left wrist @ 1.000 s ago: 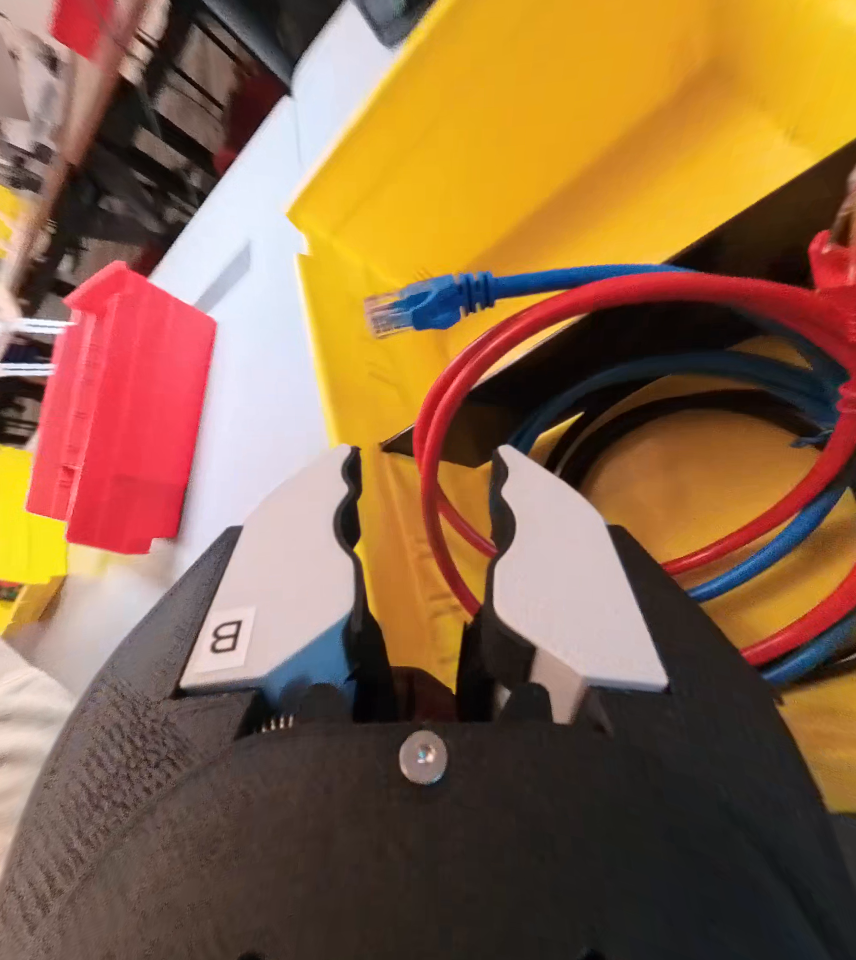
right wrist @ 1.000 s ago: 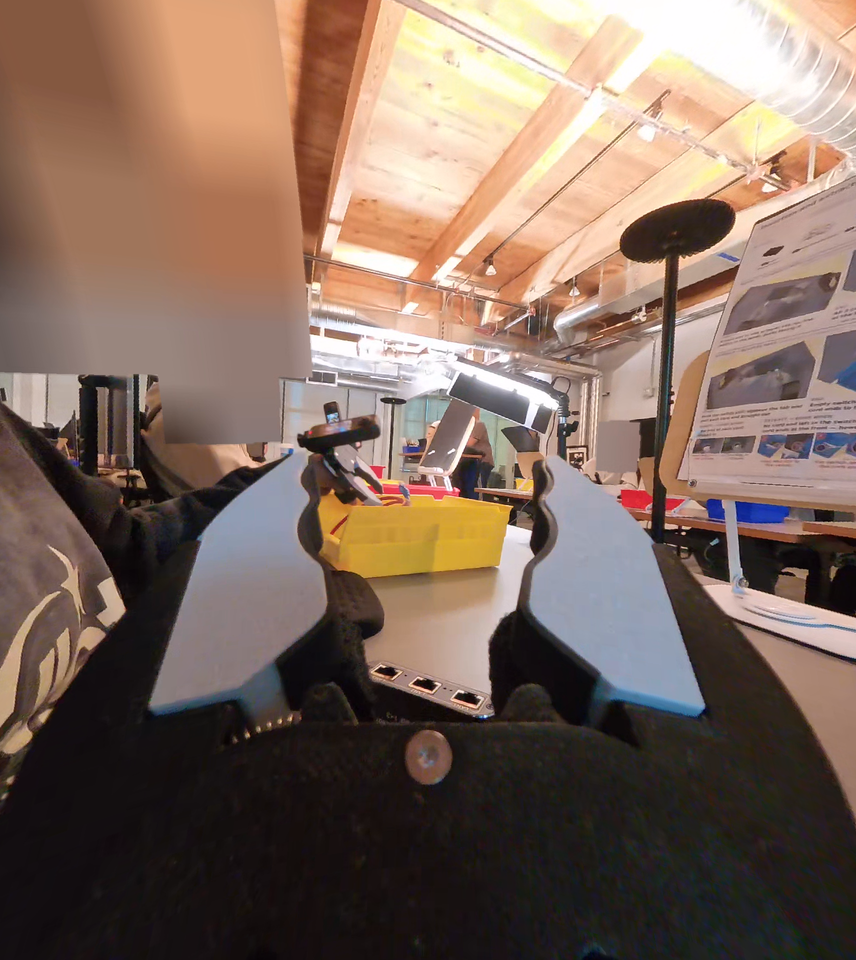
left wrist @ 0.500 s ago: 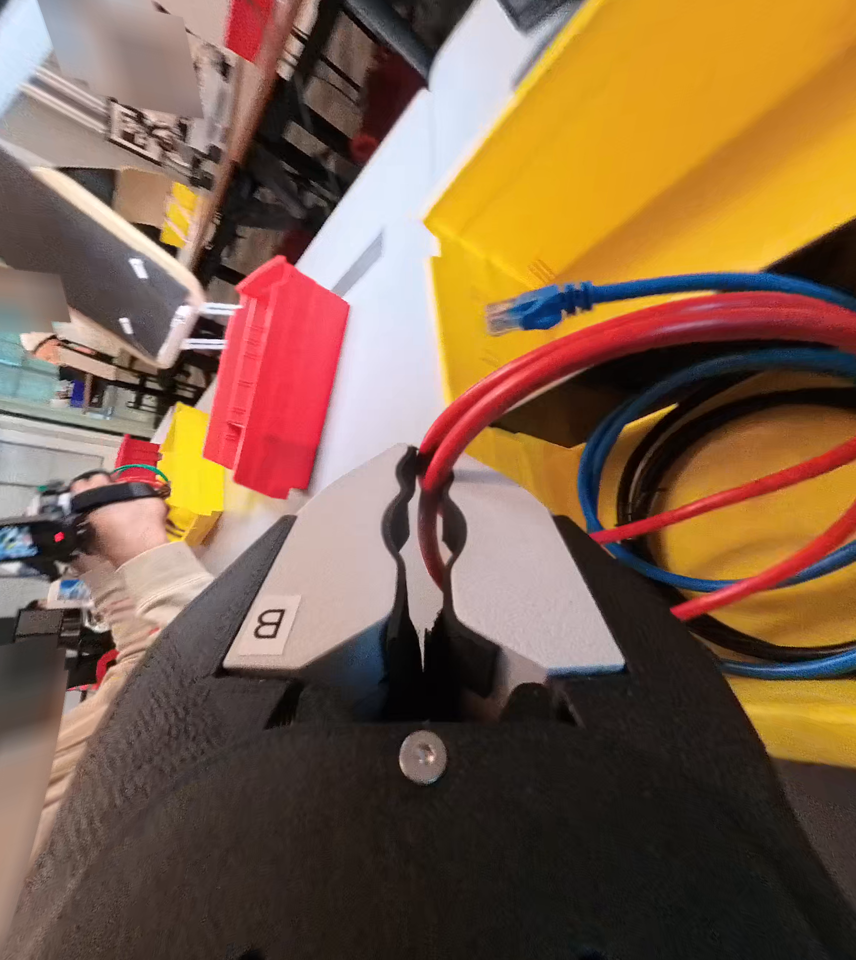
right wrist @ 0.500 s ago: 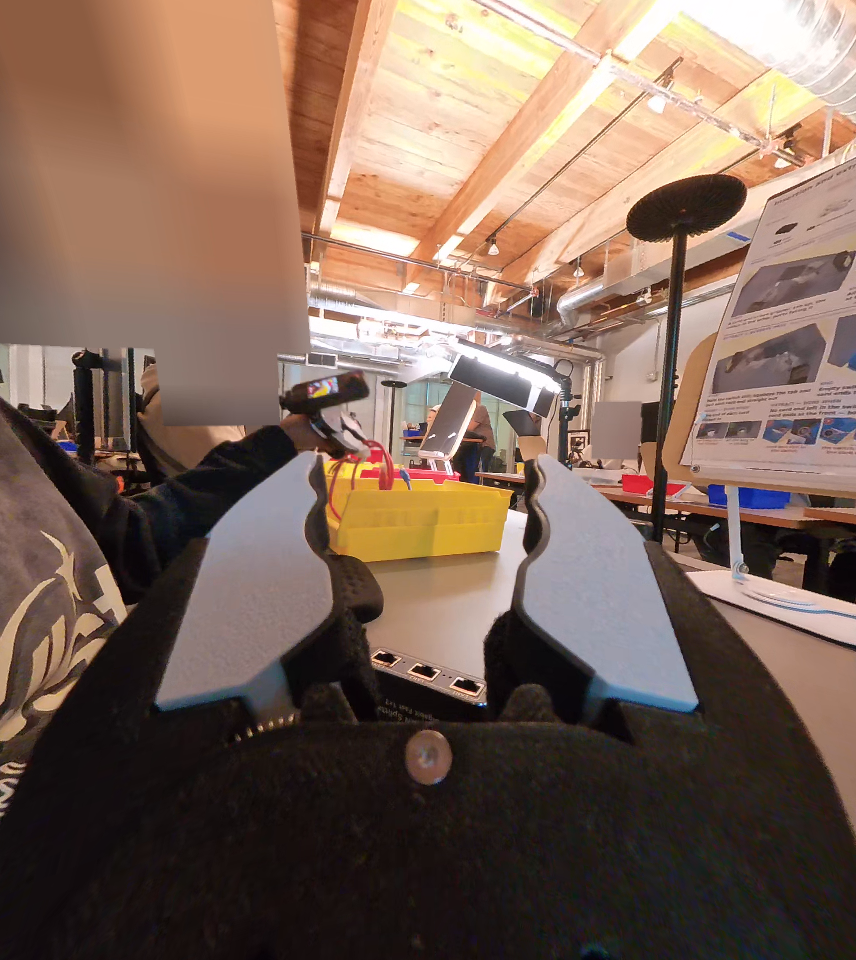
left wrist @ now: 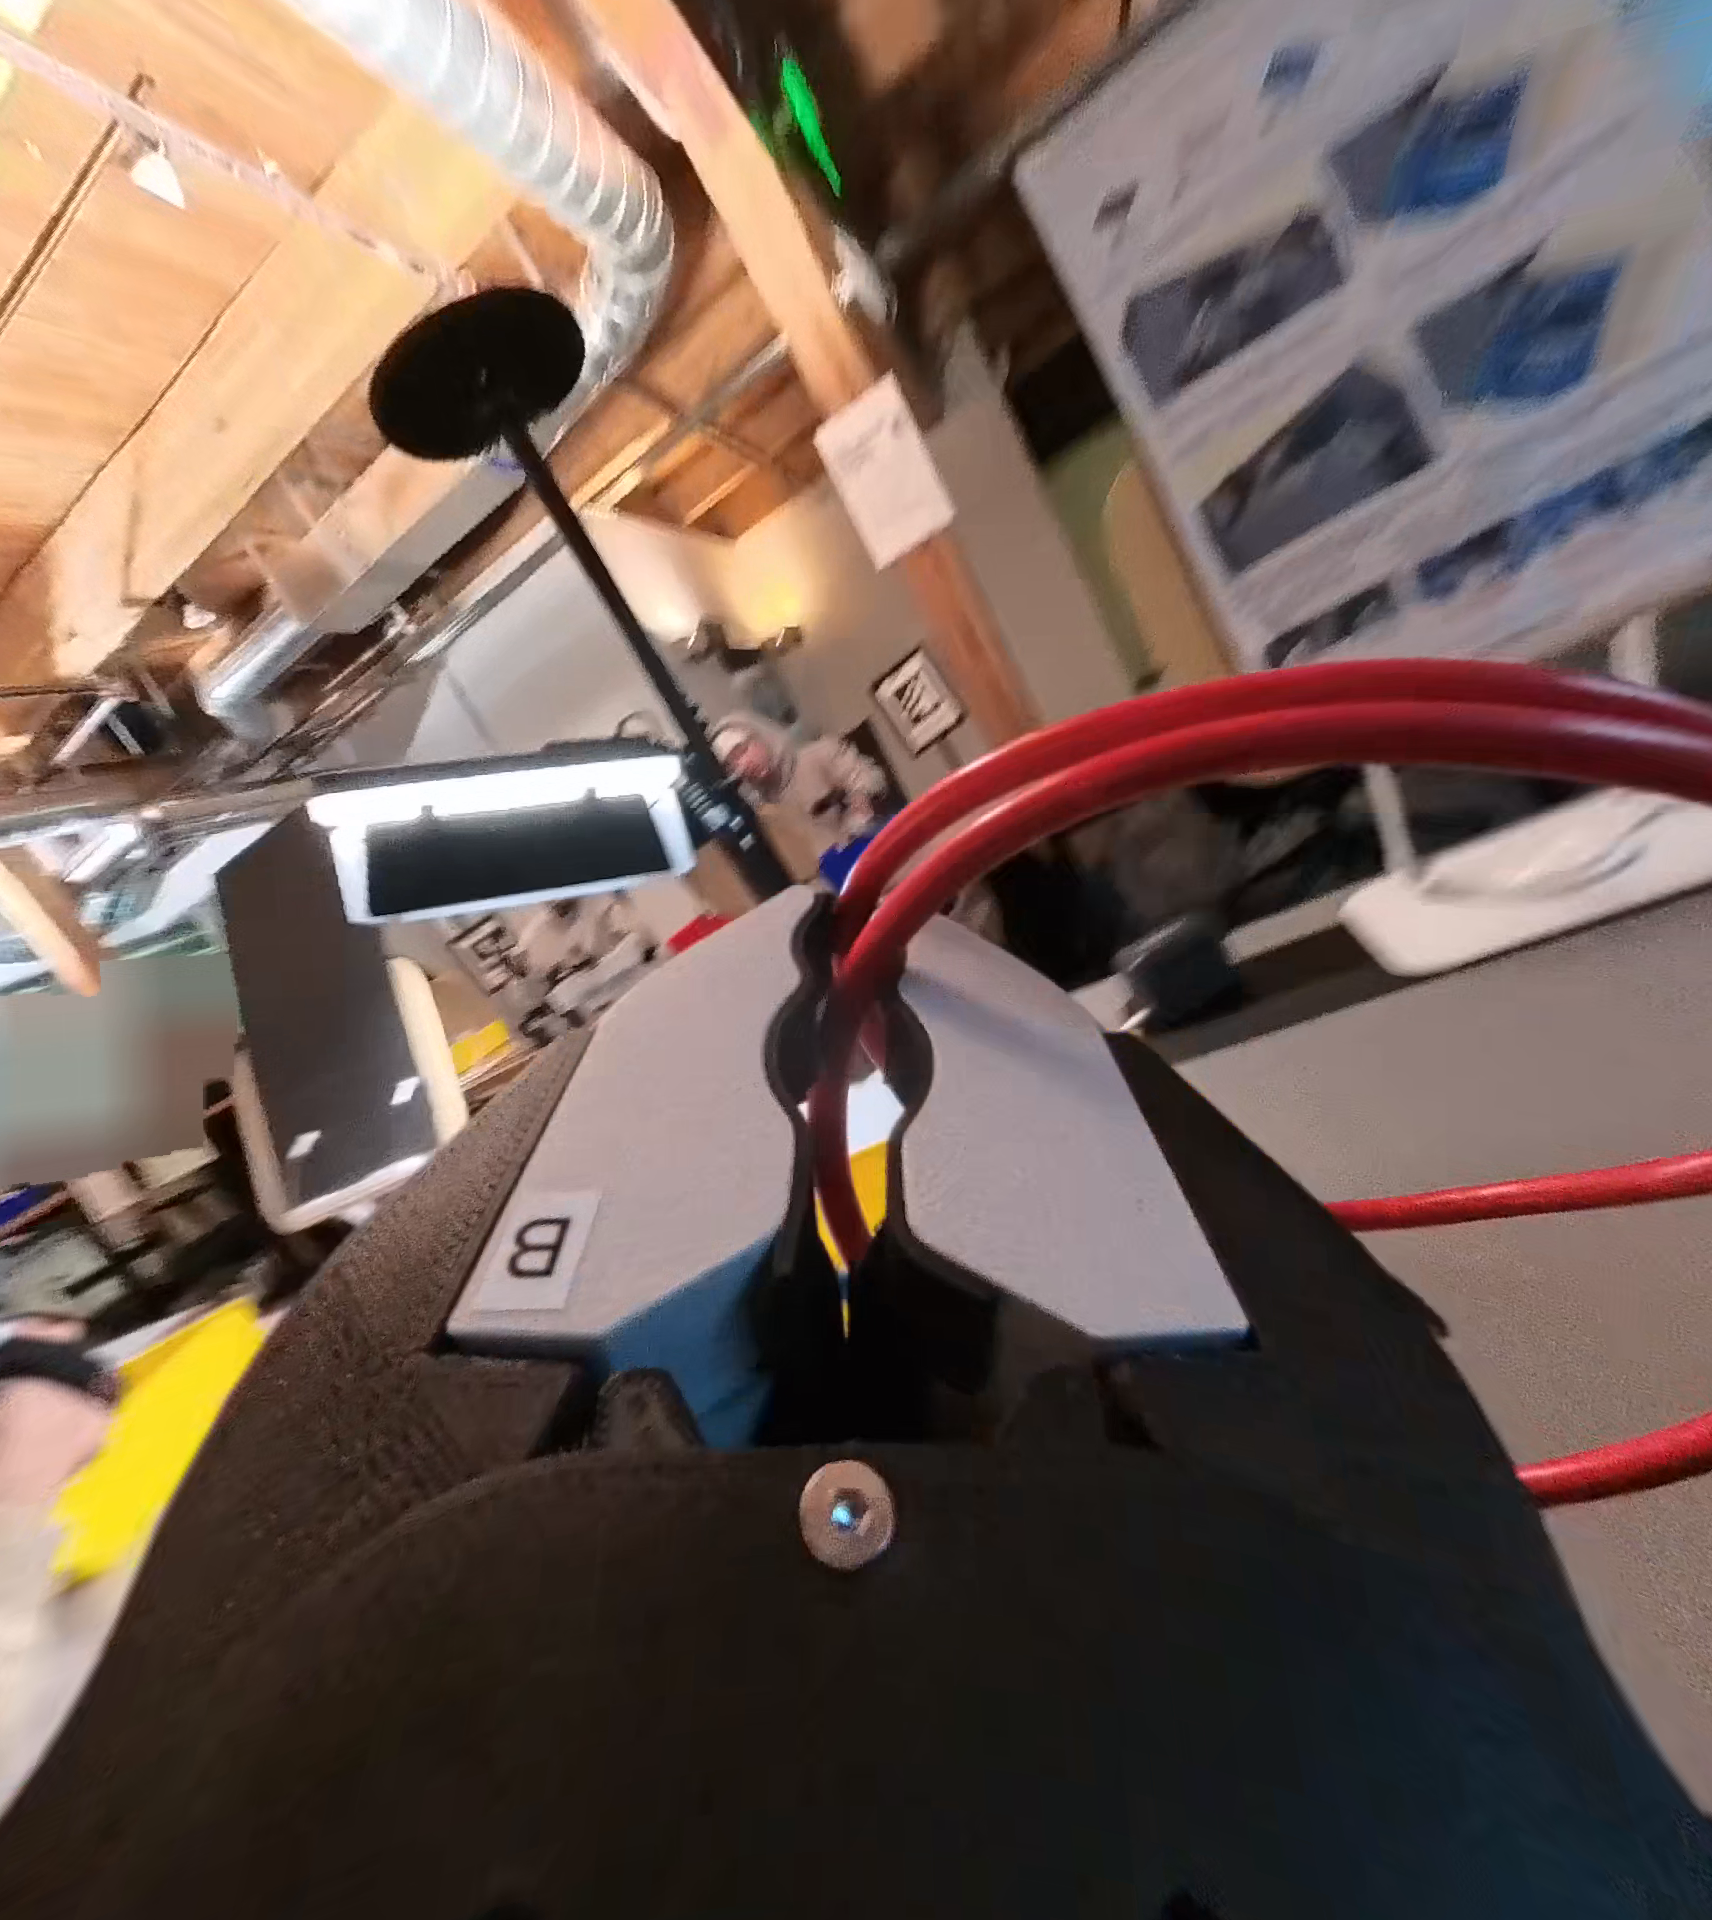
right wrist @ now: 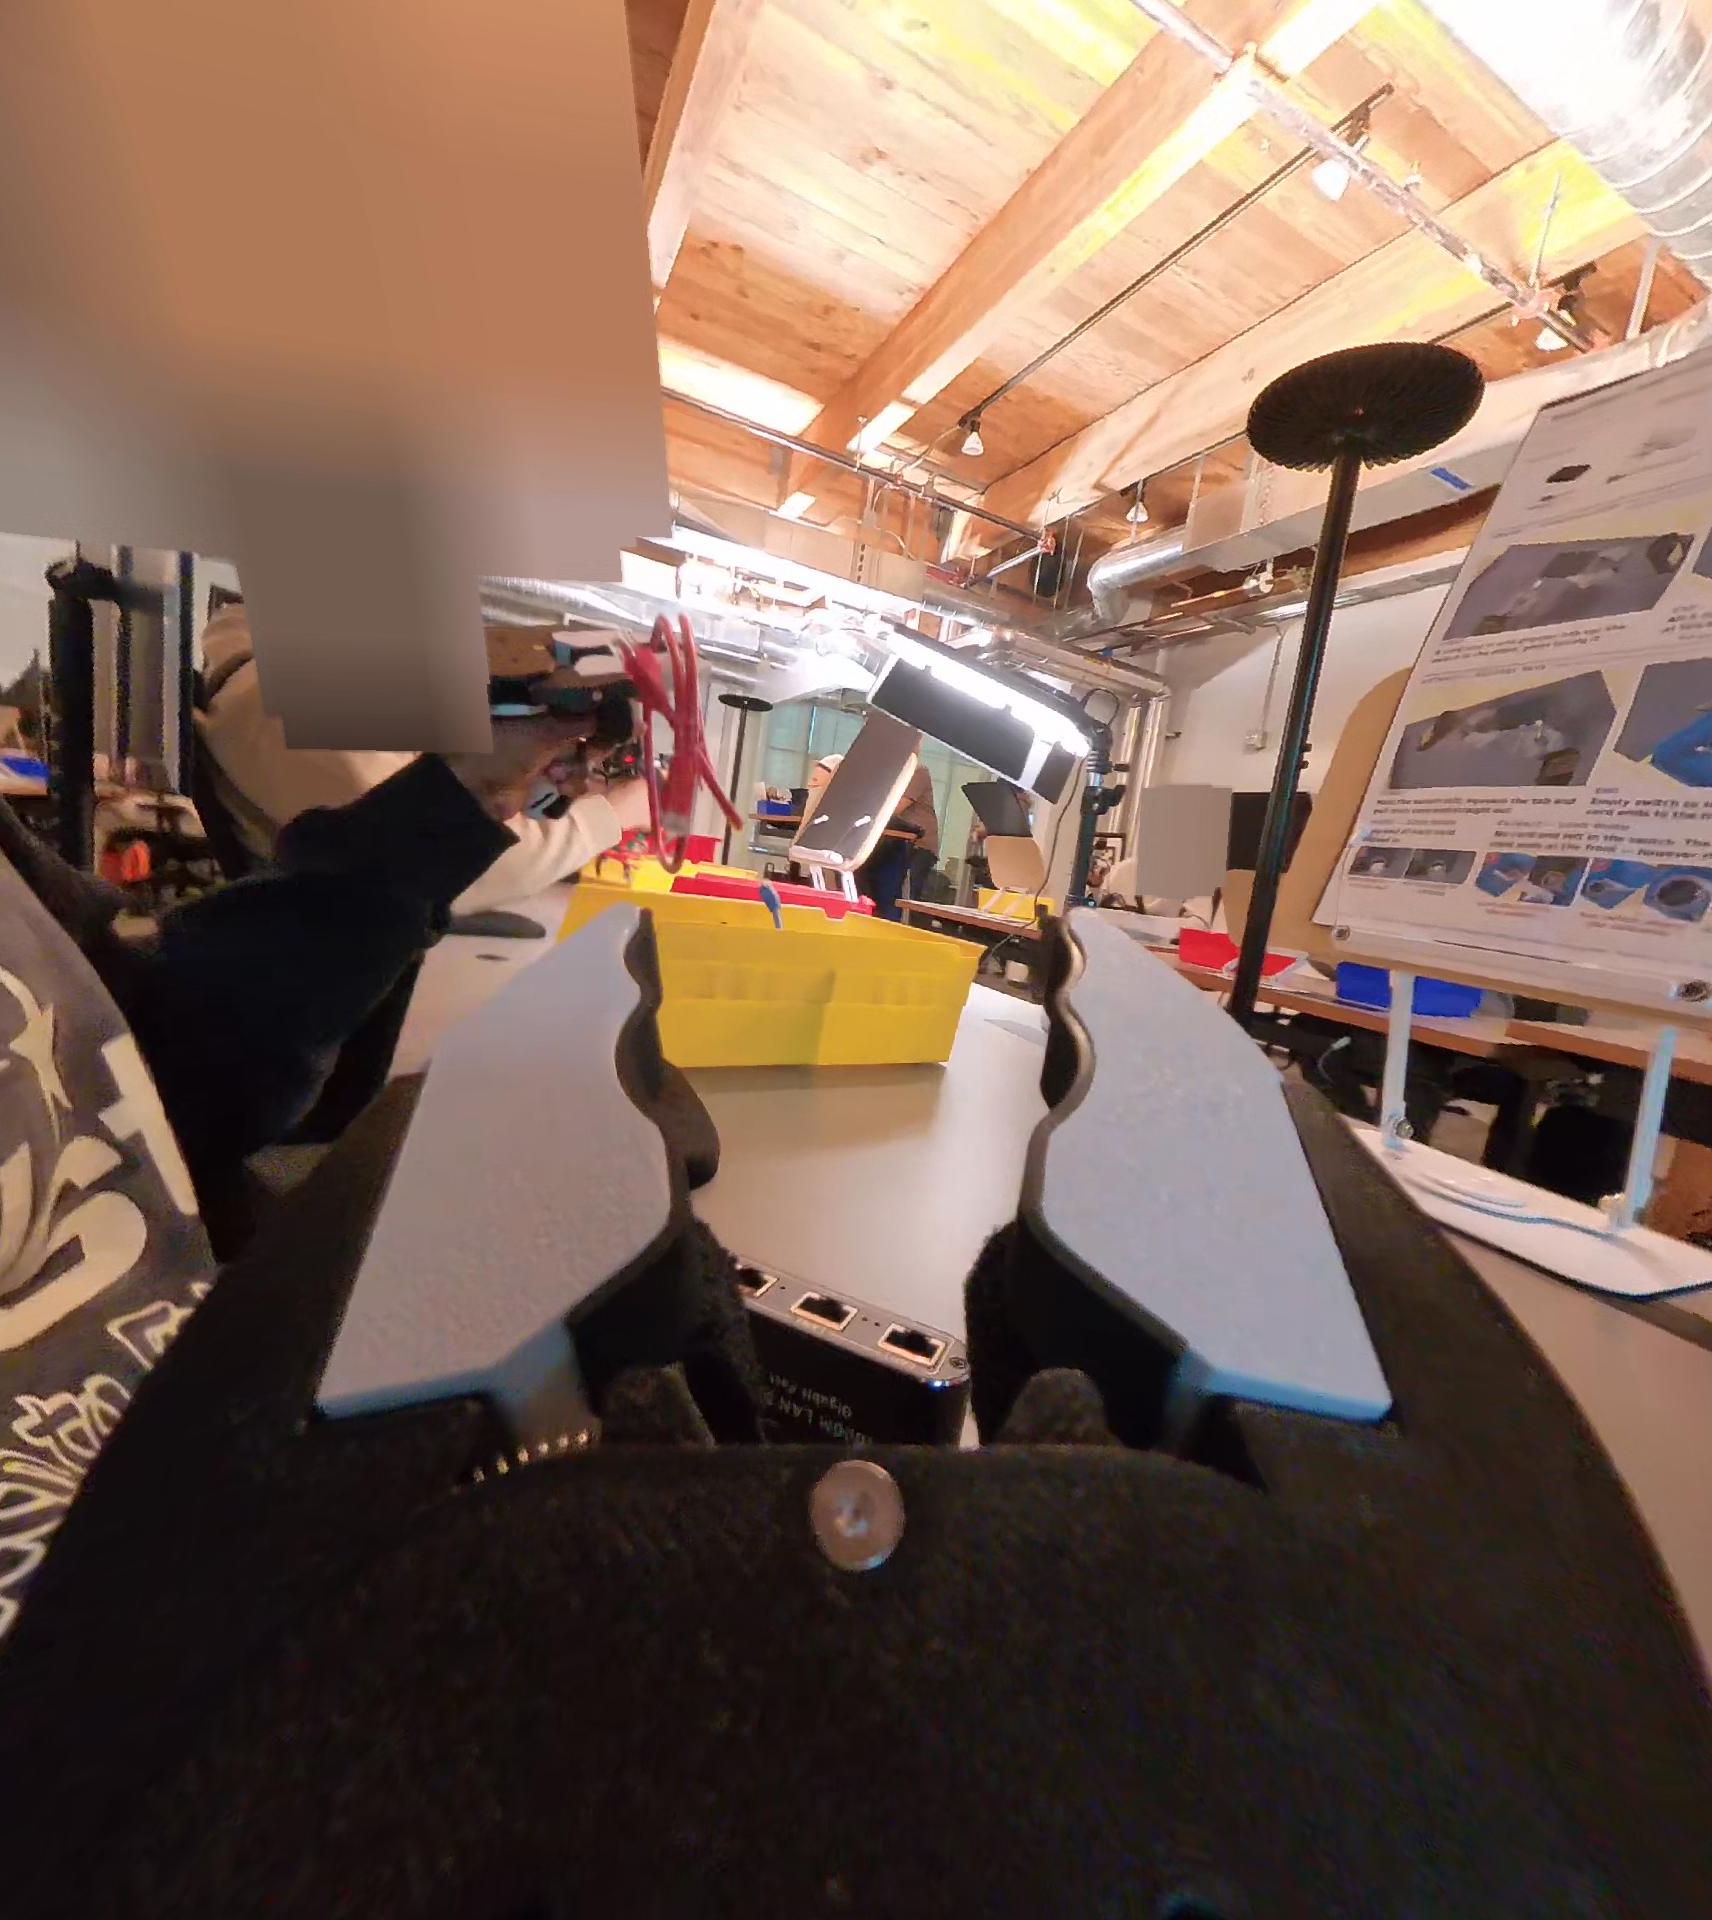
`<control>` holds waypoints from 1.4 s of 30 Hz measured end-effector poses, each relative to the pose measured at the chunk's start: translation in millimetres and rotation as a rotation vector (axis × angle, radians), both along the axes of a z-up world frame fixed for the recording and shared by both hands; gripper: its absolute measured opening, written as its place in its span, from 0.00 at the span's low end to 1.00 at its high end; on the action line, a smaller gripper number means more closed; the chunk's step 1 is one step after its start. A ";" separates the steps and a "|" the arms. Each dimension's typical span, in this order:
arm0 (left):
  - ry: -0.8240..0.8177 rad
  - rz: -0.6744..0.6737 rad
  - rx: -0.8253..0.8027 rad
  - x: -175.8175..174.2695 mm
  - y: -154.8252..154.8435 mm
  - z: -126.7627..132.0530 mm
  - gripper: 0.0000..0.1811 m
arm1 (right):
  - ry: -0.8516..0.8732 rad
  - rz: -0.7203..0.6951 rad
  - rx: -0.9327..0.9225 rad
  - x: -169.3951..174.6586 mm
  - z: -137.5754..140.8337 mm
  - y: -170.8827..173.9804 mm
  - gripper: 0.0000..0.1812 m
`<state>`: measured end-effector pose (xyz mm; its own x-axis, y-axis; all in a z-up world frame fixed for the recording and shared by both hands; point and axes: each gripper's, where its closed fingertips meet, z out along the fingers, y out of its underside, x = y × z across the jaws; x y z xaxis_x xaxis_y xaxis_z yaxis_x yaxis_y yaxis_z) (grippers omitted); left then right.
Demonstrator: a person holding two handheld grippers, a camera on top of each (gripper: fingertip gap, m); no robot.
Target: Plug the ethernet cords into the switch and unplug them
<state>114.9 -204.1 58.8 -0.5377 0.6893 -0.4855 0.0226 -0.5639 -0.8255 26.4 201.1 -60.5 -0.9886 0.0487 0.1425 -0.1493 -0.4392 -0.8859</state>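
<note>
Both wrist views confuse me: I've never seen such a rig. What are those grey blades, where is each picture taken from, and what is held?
There is no robot arm. A person holds a two-finger gripper in each hand, with a camera on each looking forward along its grey fingers. The left wrist view shows the left gripper shut on a loop of the red ethernet cord, lifted into the air; the picture is blurred by motion. The right wrist view shows the right gripper open and empty, low over the black switch, whose ports face away. Beyond stands a yellow bin on the grey table. Far left in that view the lifted cord hangs above the bin.
</note>
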 end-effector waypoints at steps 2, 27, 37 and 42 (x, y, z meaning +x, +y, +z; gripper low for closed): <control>0.091 -0.099 0.068 -4.8 29.6 -11.8 0.03 | 0.038 -0.021 0.012 3.6 -1.4 -2.1 0.39; 0.289 -0.452 0.282 -33.1 126.2 -63.9 0.04 | -0.071 0.143 0.243 106.6 -6.0 -158.6 0.07; 0.212 -0.885 0.413 -38.9 166.5 -70.5 0.16 | 0.570 -0.482 0.139 63.3 44.6 -123.3 0.07; -0.100 -1.301 0.609 -41.9 236.0 -99.6 0.25 | 0.806 -0.830 0.182 28.2 58.6 -105.7 0.07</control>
<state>73.0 31.8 -40.8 0.6405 0.7656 0.0607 -0.1531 0.2047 -0.9668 54.6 95.5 -1.9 -0.2834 0.5509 0.7850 -0.8776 0.1811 -0.4439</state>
